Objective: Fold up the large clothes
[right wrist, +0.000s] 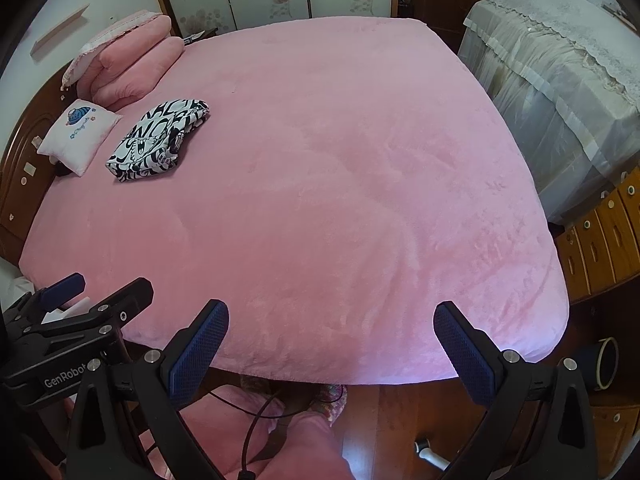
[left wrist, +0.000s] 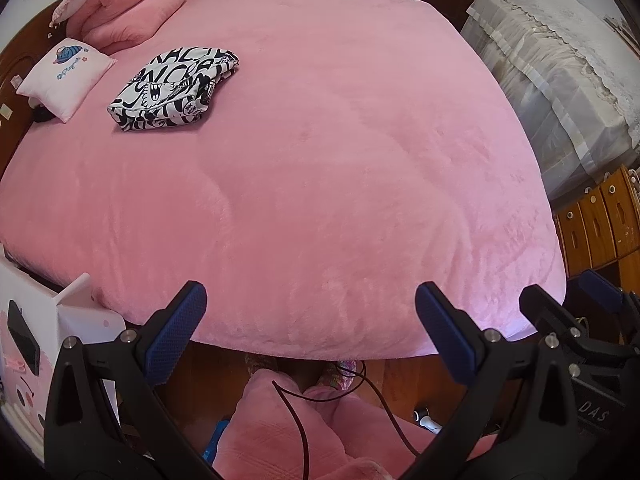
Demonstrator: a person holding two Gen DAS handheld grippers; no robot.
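Note:
A folded black-and-white printed garment (left wrist: 174,90) lies on the pink bed (left wrist: 340,160) at the far left, near the pillows; it also shows in the right wrist view (right wrist: 158,140). My left gripper (left wrist: 310,300) is open and empty, held over the bed's near edge. My right gripper (right wrist: 331,318) is open and empty beside it, also at the near edge. Both are far from the garment. The right gripper shows at the right edge of the left wrist view (left wrist: 568,300), and the left gripper at the left edge of the right wrist view (right wrist: 100,292).
Pink pillows (left wrist: 128,12) and a small white cushion (left wrist: 66,76) sit at the wooden headboard (right wrist: 24,152). A lace-covered piece of furniture (left wrist: 560,80) and wooden drawers (left wrist: 600,220) stand to the right. A white stand (left wrist: 36,340) is at the near left. Cables (left wrist: 304,408) hang below.

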